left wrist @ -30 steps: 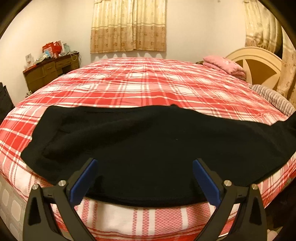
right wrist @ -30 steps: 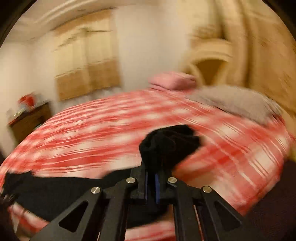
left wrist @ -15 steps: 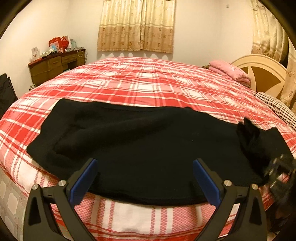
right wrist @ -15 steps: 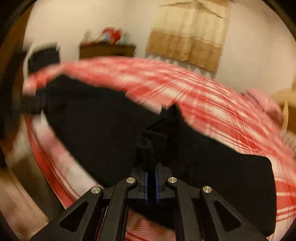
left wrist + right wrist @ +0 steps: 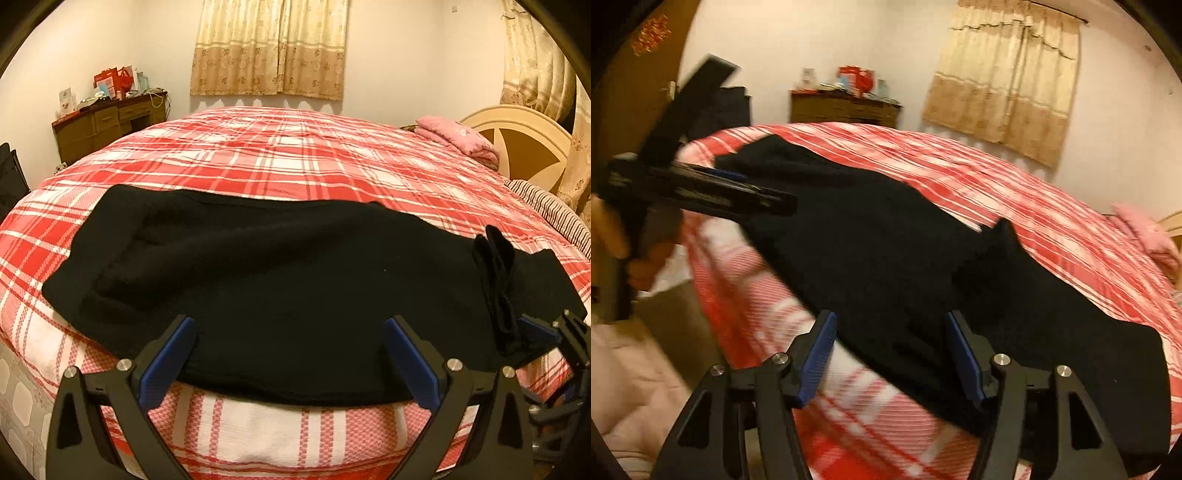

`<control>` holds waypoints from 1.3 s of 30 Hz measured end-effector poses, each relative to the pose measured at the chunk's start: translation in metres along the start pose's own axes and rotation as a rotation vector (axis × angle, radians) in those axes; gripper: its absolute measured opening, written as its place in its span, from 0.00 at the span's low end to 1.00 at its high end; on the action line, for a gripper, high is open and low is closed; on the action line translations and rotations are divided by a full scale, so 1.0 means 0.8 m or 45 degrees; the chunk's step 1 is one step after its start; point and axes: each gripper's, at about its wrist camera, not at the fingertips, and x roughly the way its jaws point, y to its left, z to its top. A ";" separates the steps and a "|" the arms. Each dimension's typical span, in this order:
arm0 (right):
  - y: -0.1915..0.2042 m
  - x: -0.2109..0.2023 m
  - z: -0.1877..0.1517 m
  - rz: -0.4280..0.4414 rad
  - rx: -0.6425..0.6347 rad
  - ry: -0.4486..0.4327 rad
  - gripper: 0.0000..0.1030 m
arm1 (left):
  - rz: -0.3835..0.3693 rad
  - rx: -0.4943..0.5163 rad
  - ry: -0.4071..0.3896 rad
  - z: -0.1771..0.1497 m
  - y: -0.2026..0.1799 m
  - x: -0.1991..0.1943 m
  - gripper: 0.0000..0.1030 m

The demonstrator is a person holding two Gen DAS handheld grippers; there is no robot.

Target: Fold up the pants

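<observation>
Black pants (image 5: 258,266) lie lengthwise along the near edge of the bed (image 5: 295,155), which has a red plaid cover. At their right end a bunched ridge of cloth (image 5: 498,280) stands up. My left gripper (image 5: 288,325) is open just above the pants' near hem, touching nothing. My right gripper (image 5: 891,317) is at that right end with its jaws opening. The black cloth (image 5: 923,277) lies between them, and the pads are not pressing on it. A hand holds the left gripper (image 5: 738,192) at the left of the right wrist view.
A brown dresser (image 5: 107,122) with clutter stands at the far left wall. A pink folded blanket (image 5: 454,138) and a striped pillow (image 5: 546,206) lie by the cream headboard (image 5: 517,140). Curtains (image 5: 269,48) hang behind. The bed's near edge drops just below the pants.
The right gripper swung down with a pinched bunch of pants to the bed's near right, then its jaws parted off the cloth. The left gripper stayed put.
</observation>
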 end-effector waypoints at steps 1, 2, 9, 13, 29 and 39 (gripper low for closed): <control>-0.006 -0.009 0.005 0.045 0.045 -0.039 0.60 | 0.001 0.006 -0.003 0.000 -0.001 -0.001 1.00; -0.017 -0.020 0.013 0.068 0.114 -0.094 0.58 | 0.000 0.012 -0.005 0.000 -0.002 -0.001 1.00; -0.112 0.015 0.034 -0.162 0.463 -0.030 0.13 | -0.066 0.089 -0.025 0.001 -0.030 -0.010 1.00; -0.099 0.078 0.033 -0.140 0.434 0.104 0.14 | -0.097 0.172 -0.050 0.004 -0.055 -0.019 1.00; -0.227 -0.061 -0.011 -0.276 0.738 -0.048 0.15 | -0.278 0.346 -0.112 0.046 -0.176 -0.004 1.00; -0.203 -0.102 -0.108 -0.325 0.802 0.017 0.16 | -0.210 0.340 0.153 0.015 -0.233 0.057 1.00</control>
